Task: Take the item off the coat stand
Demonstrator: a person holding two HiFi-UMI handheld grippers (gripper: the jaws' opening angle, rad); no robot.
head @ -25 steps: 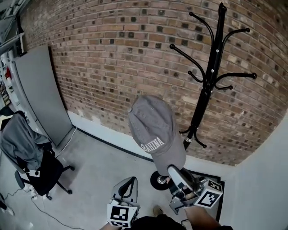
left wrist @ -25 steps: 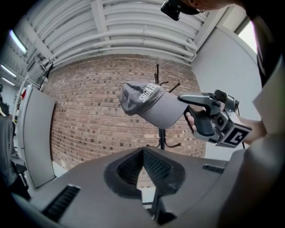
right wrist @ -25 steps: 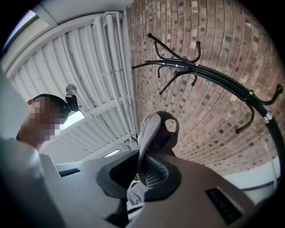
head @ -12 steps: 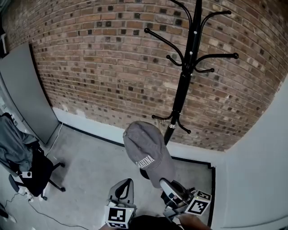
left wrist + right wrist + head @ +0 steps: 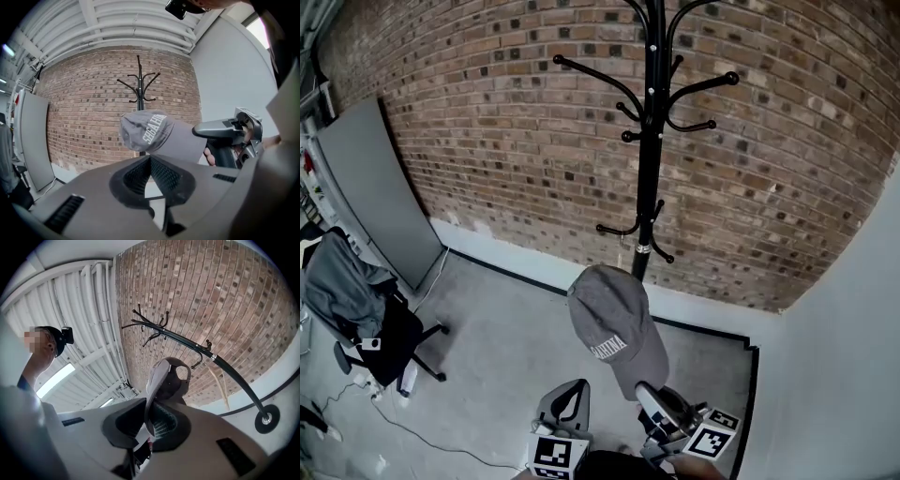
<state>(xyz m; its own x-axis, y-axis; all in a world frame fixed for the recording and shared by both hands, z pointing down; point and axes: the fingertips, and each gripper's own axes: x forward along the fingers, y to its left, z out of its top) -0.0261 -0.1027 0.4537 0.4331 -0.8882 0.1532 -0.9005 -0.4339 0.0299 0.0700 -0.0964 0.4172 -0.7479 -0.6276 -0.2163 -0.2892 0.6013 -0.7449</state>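
Note:
The grey cap [image 5: 614, 328] with white lettering hangs in the air in front of the black coat stand [image 5: 649, 141], clear of all its hooks. My right gripper [image 5: 645, 392] is shut on the cap's brim from below. In the right gripper view the brim [image 5: 149, 394] runs down between the pads, with the stand [image 5: 220, 364] beyond. My left gripper [image 5: 575, 389] is low at the left of the cap, shut and holding nothing. In the left gripper view its tips [image 5: 150, 158] meet under the cap [image 5: 150, 131], and the right gripper [image 5: 225, 129] reaches in from the right.
A brick wall [image 5: 487, 112] stands behind the stand, and a pale wall [image 5: 844, 356] closes the corner at the right. A grey panel [image 5: 380, 192] leans at the left. An office chair draped with a grey garment [image 5: 356, 309] stands on the concrete floor, near a cable [image 5: 412, 431].
The cap, still in my right gripper, has come lower and nearer to me. The head view has swung so that the stand is now at centre. The left gripper has barely moved.

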